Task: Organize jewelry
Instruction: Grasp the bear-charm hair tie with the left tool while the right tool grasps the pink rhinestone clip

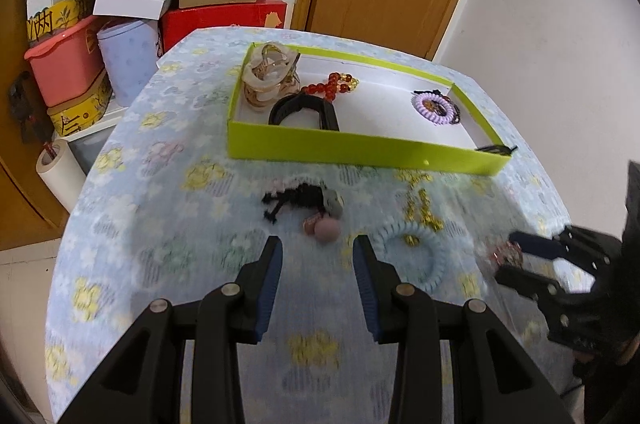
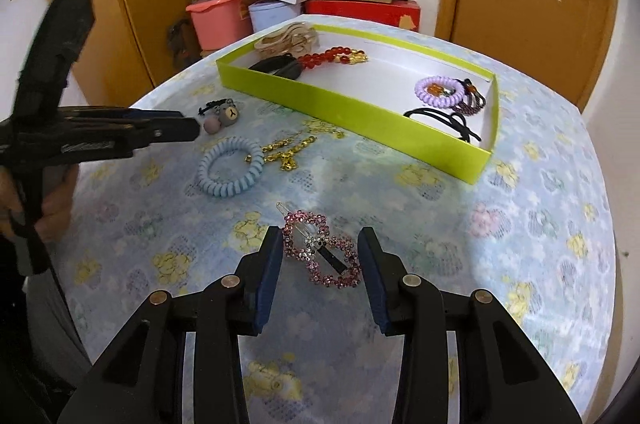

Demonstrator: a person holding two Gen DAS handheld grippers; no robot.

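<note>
The right gripper (image 2: 320, 256) has its jaws wide apart around the pink hair clip (image 2: 322, 251) on the tabletop (image 2: 520, 224), nothing gripped yet. Next, I'd say: close, lift, carry to the green box (image 2: 360, 111). The left gripper (image 1: 318, 258) hangs open and empty near the bear hair tie (image 1: 308, 199).

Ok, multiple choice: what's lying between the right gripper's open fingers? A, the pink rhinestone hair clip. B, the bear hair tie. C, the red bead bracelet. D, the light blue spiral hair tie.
A: in the right wrist view the pink rhinestone hair clip lies on the tablecloth between the open fingers of the right gripper, while the light blue spiral hair tie sits farther off to the left.
</note>
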